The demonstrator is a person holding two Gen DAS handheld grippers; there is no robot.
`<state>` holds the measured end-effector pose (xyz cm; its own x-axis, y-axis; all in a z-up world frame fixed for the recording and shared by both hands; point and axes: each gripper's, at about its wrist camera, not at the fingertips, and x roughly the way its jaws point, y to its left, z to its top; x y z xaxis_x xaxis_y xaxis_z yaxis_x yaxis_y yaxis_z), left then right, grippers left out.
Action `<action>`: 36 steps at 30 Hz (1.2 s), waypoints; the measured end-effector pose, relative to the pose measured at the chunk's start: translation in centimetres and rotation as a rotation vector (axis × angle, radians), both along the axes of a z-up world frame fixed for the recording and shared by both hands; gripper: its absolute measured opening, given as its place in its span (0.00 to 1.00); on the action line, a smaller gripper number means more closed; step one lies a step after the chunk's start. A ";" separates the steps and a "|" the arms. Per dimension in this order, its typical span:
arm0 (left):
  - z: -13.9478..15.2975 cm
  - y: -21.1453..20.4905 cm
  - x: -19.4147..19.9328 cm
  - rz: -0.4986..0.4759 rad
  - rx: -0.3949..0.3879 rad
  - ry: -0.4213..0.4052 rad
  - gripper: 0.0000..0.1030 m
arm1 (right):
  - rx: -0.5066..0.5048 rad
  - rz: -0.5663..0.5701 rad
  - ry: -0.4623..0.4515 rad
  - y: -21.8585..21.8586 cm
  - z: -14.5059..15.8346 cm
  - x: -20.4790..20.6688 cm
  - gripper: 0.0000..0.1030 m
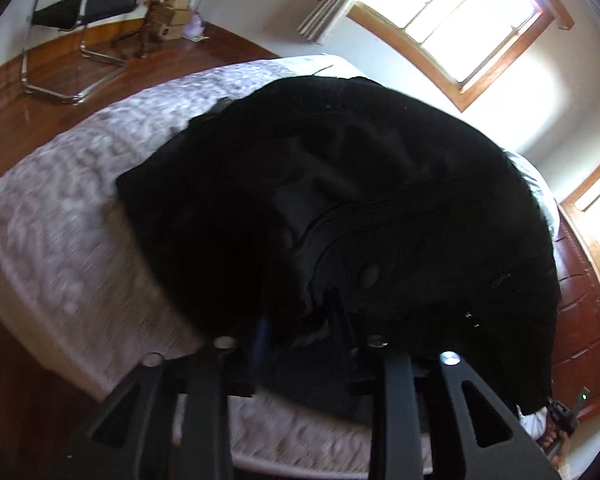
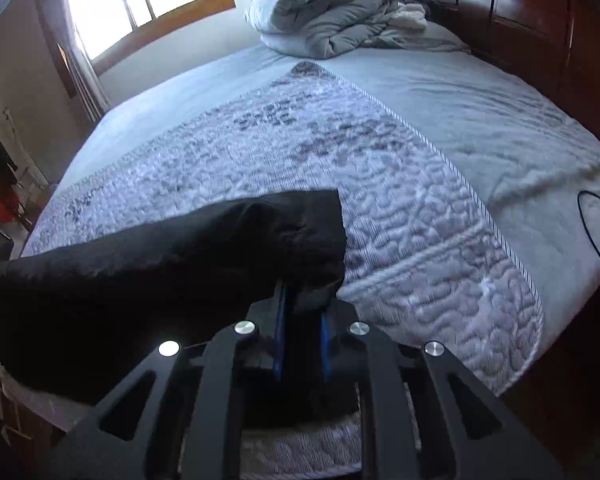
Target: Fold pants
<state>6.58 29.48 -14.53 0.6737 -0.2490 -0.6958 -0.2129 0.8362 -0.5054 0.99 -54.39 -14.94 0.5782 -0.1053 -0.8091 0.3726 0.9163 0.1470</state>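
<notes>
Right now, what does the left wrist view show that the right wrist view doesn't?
Left wrist only: the black pants spread in a wide heap over the bed, a black office chair on the wood floor, and the other hand at the lower right edge.

Right wrist only: a folded grey duvet by the dark wooden headboard, and a thin black cable.

Both: the pants, the patterned quilt, a wood-framed window.

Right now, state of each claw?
Left claw: jaws apart over the black pants; whether it grips them cannot be told, dark and blurred.
Right claw: nearly closed, pinching the pants' end above the bed.
</notes>
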 end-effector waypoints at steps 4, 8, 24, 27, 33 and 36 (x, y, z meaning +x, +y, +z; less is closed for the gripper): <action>0.9 1.0 -2.8 0.122 -0.013 -0.020 0.87 | 0.026 -0.028 0.061 0.2 -1.7 -2.1 0.58; 2.8 1.7 -4.7 0.152 -0.108 -0.050 0.93 | 0.044 -0.052 0.063 1.0 -0.1 -3.0 0.70; 4.8 -4.5 4.0 0.162 -0.149 0.148 0.96 | -0.088 0.243 -0.402 18.4 20.7 3.8 0.97; 3.1 -4.8 4.3 0.158 -0.141 0.200 0.96 | -0.156 0.267 -0.392 20.1 21.4 4.4 0.97; 2.3 -6.2 3.7 0.123 -0.107 0.225 0.96 | -0.233 0.265 -0.369 21.2 21.6 4.6 0.97; 2.2 -6.6 3.0 0.117 -0.097 0.232 0.96 | -0.228 0.266 -0.374 21.5 21.8 4.7 0.97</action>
